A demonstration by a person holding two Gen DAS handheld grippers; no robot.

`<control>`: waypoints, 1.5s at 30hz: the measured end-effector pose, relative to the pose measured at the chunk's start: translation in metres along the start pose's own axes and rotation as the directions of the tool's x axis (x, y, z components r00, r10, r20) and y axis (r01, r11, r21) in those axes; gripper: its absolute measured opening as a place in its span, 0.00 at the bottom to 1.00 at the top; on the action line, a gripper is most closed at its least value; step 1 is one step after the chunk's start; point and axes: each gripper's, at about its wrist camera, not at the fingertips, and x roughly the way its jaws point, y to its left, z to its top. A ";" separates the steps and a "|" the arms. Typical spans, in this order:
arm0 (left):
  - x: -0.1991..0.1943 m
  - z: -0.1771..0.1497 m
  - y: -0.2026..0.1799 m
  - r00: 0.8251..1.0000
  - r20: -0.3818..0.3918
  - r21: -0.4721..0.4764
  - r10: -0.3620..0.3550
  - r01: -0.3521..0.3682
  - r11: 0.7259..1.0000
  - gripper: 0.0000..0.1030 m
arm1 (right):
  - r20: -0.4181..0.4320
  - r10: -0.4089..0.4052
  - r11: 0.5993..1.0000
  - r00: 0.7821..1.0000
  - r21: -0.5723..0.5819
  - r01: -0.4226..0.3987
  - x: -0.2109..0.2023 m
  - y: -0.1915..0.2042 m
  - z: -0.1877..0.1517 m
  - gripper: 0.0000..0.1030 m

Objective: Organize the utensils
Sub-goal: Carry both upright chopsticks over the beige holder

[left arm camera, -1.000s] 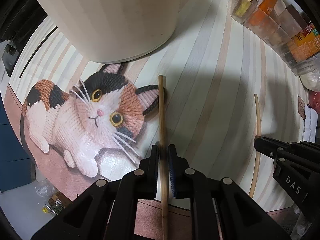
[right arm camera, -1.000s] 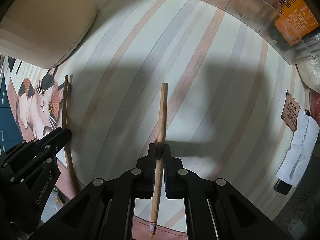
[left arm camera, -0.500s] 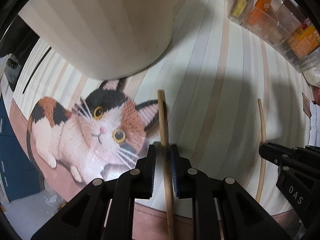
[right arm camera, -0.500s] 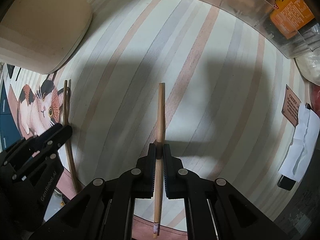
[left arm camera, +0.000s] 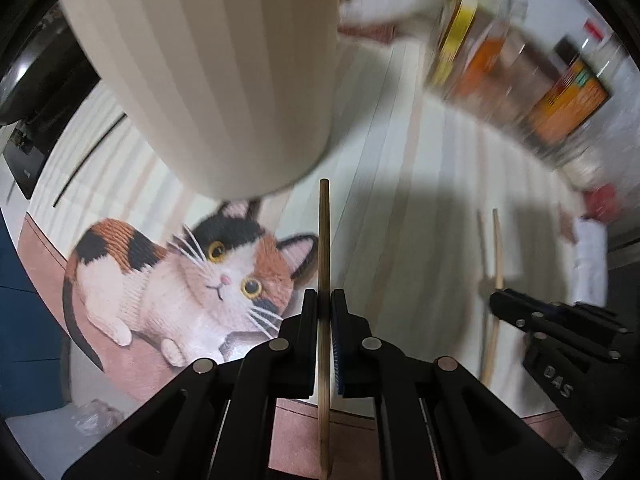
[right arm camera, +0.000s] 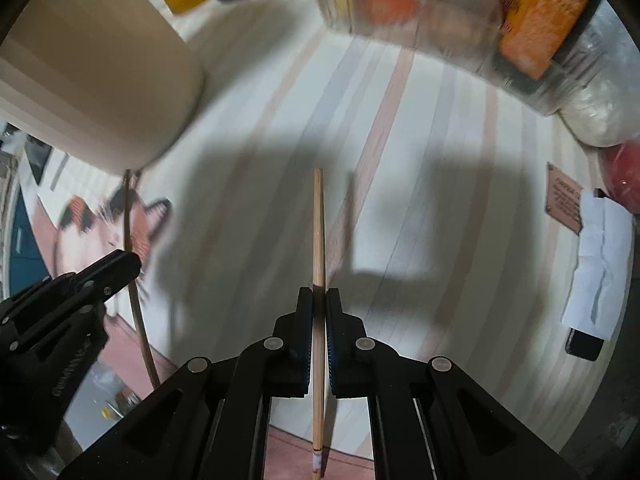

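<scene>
Two chopsticks, one per gripper. Left chopstick (left arm camera: 324,248) pinched between clenched jaws of left gripper (left arm camera: 325,312), long axis running straight ahead along the fingers, tip just short of the base of the cream ribbed container (left arm camera: 224,80). Right chopstick (right arm camera: 318,240) gripped likewise in right gripper (right arm camera: 319,308), container (right arm camera: 100,92) well off to upper left. Both off the striped surface (right arm camera: 420,200). Left hand judged nearer; container mouth unseen.
</scene>
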 end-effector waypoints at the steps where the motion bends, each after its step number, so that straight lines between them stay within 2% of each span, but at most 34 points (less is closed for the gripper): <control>1: -0.011 0.001 0.000 1.000 0.024 -0.005 -0.011 0.011 1.000 0.04 | 0.017 0.004 1.000 1.000 0.002 -0.004 -0.005 -0.001 -0.001 0.06; 8: -0.065 0.004 0.004 0.988 0.145 0.038 -0.054 0.049 0.998 0.04 | 0.184 0.014 1.000 0.983 -0.028 -0.009 -0.058 0.008 0.000 0.06; 13: -0.106 0.021 0.003 0.966 0.250 0.074 -0.063 0.046 0.996 0.04 | 0.296 0.046 0.999 0.954 -0.020 -0.041 -0.095 0.015 0.010 0.06; 15: -0.122 0.029 0.003 0.955 0.286 0.080 -0.080 0.059 0.995 0.04 | 0.352 0.061 0.998 0.934 -0.017 -0.059 -0.115 0.016 0.019 0.06; 19: -0.170 0.059 0.005 0.917 0.377 0.086 -0.130 0.105 0.991 0.04 | 0.443 0.108 0.993 0.890 -0.010 -0.115 -0.158 0.017 0.044 0.06; 23: -0.219 0.097 0.014 0.875 0.452 0.068 -0.175 0.162 0.985 0.04 | 0.540 0.172 0.983 0.824 -0.037 -0.181 -0.212 0.023 0.081 0.06; 24: -0.230 0.107 0.017 0.864 0.470 0.062 -0.178 0.168 0.984 0.04 | 0.569 0.192 0.979 0.800 -0.050 -0.199 -0.228 0.026 0.095 0.06; 27: -0.265 0.142 0.032 0.829 0.541 0.034 -0.143 0.148 0.988 0.04 | 0.618 0.223 0.972 0.754 -0.080 -0.222 -0.255 0.037 0.125 0.06; 29: -0.276 0.159 0.041 0.813 0.570 0.014 -0.116 0.132 0.991 0.04 | 0.647 0.244 0.967 0.722 -0.110 -0.229 -0.271 0.051 0.150 0.06; 31: -0.284 0.178 0.050 0.803 0.591 -0.012 -0.080 0.107 0.994 0.04 | 0.661 0.258 0.964 0.705 -0.131 -0.231 -0.278 0.064 0.169 0.06; 33: -0.284 0.197 0.063 0.802 0.596 -0.043 -0.051 0.095 0.995 0.04 | 0.667 0.277 0.960 0.692 -0.157 -0.233 -0.279 0.081 0.191 0.06; 36: -0.273 0.214 0.076 0.812 0.584 -0.072 -0.020 0.077 0.994 0.04 | 0.661 0.303 0.953 0.687 -0.195 -0.232 -0.270 0.107 0.217 0.06; 41: -0.238 0.239 0.101 0.854 0.520 -0.131 -0.002 0.082 0.988 0.04 | 0.647 0.336 0.942 0.685 -0.242 -0.233 -0.245 0.145 0.244 0.06; 45: -0.213 0.245 0.114 0.876 0.483 -0.170 0.008 0.084 0.982 0.04 | 0.639 0.350 0.937 0.685 -0.257 -0.238 -0.222 0.162 0.258 0.06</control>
